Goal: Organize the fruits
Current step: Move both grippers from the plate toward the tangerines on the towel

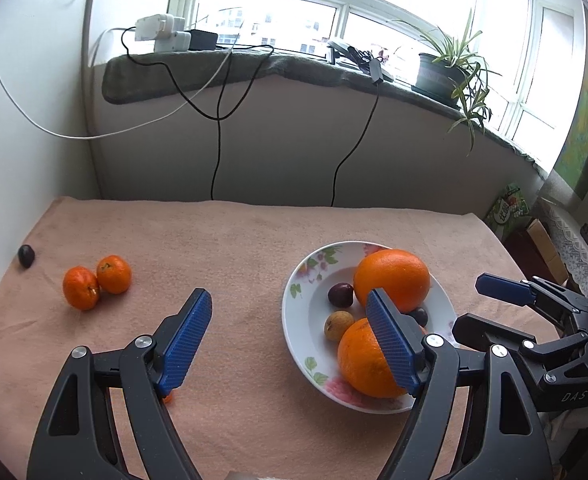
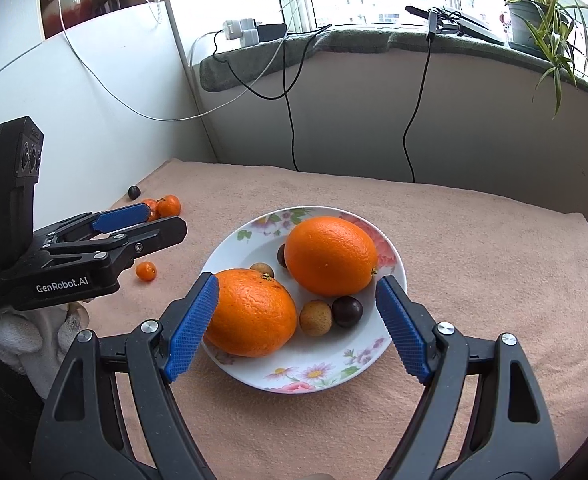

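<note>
A flowered white plate (image 2: pixel 333 360) (image 1: pixel 311 344) on the pink cloth holds two big oranges (image 2: pixel 329 256) (image 2: pixel 252 312), two dark round fruits (image 2: pixel 346 311) and two small brown ones (image 2: pixel 315 317). My right gripper (image 2: pixel 297 282) hovers open over the plate's near side, its left pad just beside the nearer orange and not pressing on it. My left gripper (image 1: pixel 288 296) stands open over the cloth left of the plate, with nothing between its pads. Two mandarins (image 1: pixel 96 284) and a dark fruit (image 1: pixel 26 256) lie at the far left. A tiny orange fruit (image 2: pixel 146 271) sits below the left gripper.
The pink cloth (image 1: pixel 222 248) covers the table up to a white wall on the left and a low wall at the back. Cables hang from the windowsill there. A potted plant (image 1: pixel 441 72) stands on the sill. A gloved hand (image 2: pixel 34 332) holds the left gripper.
</note>
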